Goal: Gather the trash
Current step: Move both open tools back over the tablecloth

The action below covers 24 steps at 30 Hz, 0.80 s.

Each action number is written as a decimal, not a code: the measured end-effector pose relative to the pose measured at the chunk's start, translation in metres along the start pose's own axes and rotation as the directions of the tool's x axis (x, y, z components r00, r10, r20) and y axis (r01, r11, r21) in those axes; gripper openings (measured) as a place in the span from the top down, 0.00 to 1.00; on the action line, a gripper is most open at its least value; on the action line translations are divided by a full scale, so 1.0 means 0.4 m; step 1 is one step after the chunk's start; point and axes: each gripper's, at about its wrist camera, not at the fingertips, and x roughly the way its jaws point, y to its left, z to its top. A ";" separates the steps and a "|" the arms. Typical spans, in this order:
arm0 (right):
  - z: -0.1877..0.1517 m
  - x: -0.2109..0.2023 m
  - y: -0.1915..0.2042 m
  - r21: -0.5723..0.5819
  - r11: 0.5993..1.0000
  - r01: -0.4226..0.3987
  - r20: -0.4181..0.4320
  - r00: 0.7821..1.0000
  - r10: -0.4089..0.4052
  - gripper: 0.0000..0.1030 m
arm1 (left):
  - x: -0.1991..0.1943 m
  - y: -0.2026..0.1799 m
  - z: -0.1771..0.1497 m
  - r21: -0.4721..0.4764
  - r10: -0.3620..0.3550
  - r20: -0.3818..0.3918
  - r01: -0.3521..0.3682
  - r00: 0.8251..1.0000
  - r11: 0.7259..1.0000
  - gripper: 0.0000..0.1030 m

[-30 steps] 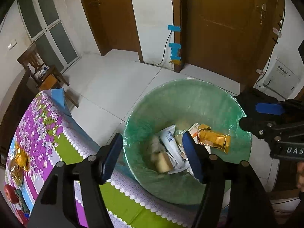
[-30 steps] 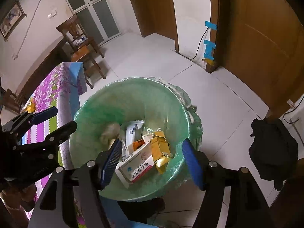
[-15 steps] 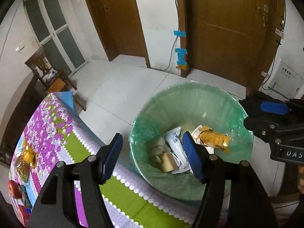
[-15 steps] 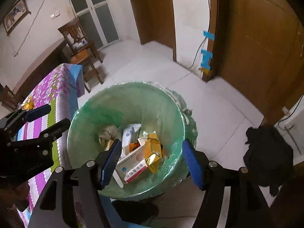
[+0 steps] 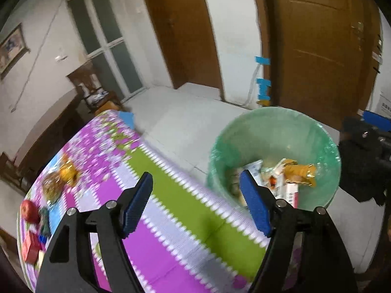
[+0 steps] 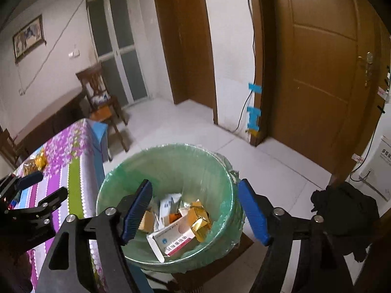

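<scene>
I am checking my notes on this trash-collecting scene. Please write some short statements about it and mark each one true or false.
1. The bin has a green liner. True.
2. The left hand-held gripper grips a gold wrapper. False: nothing is between its open jaws.
3. A red and white box lies inside the bin. True.
4. The right hand-held gripper is shut. False: it is open and empty.
5. A red apple lies on the tablecloth. True.

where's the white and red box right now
In the right wrist view, the white and red box lies inside the green-lined trash bin, at its near side, beside gold wrappers.
</scene>
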 end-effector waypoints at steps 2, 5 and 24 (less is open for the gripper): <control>-0.014 -0.019 0.008 -0.002 1.000 -0.004 0.024 1.000 0.004 0.28 | -0.020 0.028 -0.025 -0.022 0.024 0.011 -0.024 1.000 0.999 0.28; -0.039 -0.046 0.038 -0.012 1.000 -0.007 0.056 0.998 0.008 0.24 | -0.055 0.071 -0.067 -0.048 0.067 0.027 -0.066 0.997 0.997 0.26; -0.216 -0.160 0.515 -0.377 0.909 -0.177 0.101 0.968 0.231 0.07 | -0.253 0.391 -0.400 -0.285 0.208 -0.021 -0.205 0.978 0.936 0.20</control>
